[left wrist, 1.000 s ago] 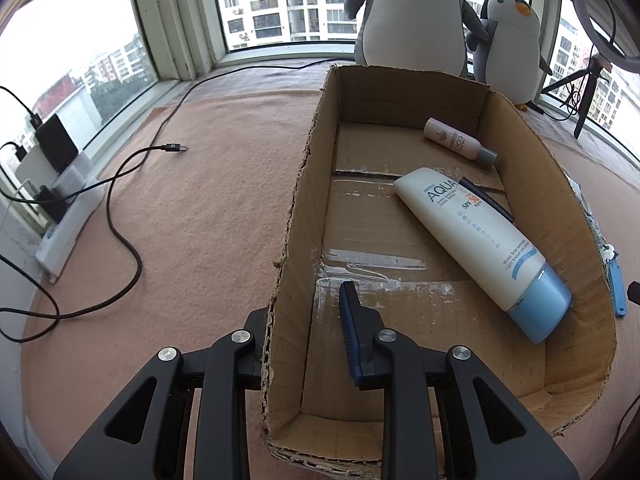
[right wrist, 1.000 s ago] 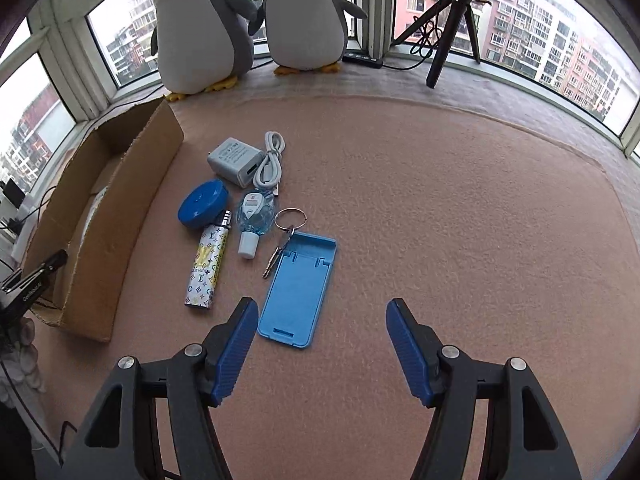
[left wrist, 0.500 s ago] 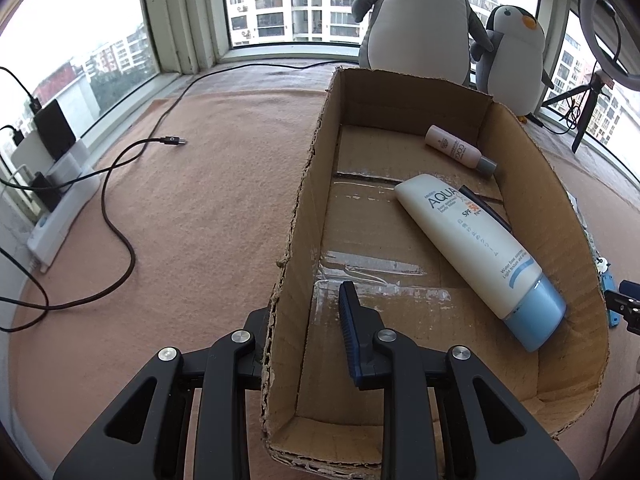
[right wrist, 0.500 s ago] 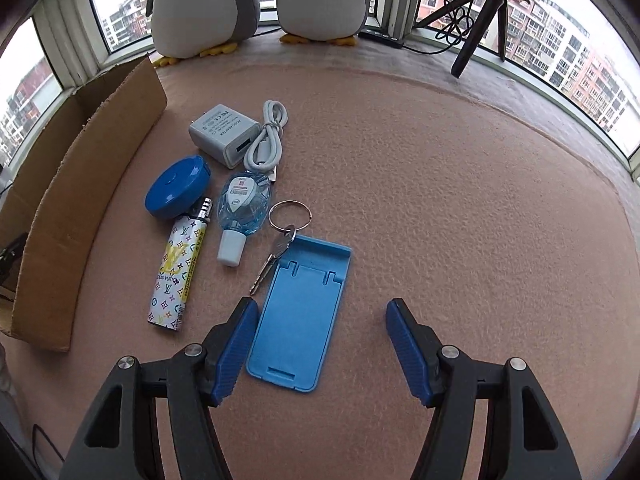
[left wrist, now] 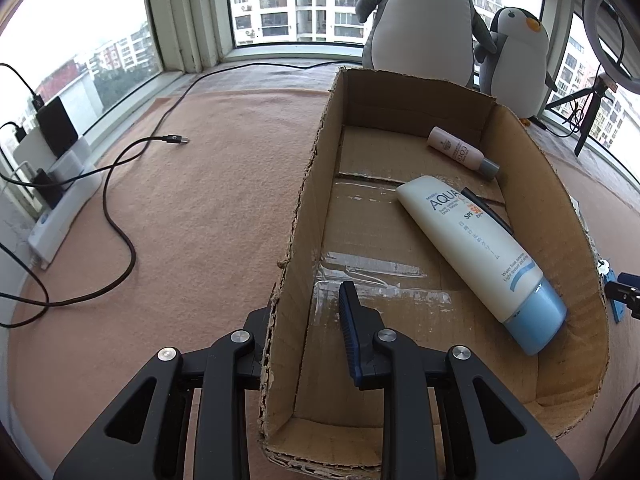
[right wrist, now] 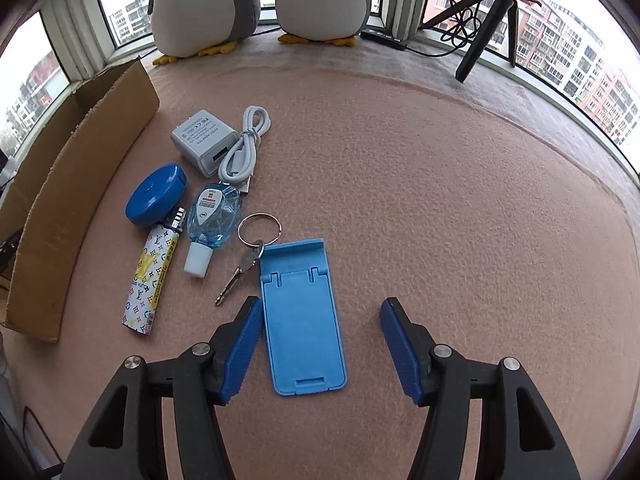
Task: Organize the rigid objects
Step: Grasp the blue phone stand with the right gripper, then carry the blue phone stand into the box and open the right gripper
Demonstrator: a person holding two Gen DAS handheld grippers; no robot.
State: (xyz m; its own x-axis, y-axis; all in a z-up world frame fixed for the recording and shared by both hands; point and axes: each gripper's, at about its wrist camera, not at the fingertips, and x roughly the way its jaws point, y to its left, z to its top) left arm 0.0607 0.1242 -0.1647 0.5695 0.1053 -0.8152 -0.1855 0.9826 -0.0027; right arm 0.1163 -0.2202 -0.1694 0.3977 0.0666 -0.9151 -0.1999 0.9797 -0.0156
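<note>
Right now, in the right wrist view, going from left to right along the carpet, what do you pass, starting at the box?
Cardboard box → patterned lighter → small sanitizer bottle → blue phone stand → bare carpet.

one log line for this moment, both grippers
left gripper: shut on cardboard box wall | right gripper: open, jaws just closing, blue phone stand between, untouched | in box: sunscreen tube
</note>
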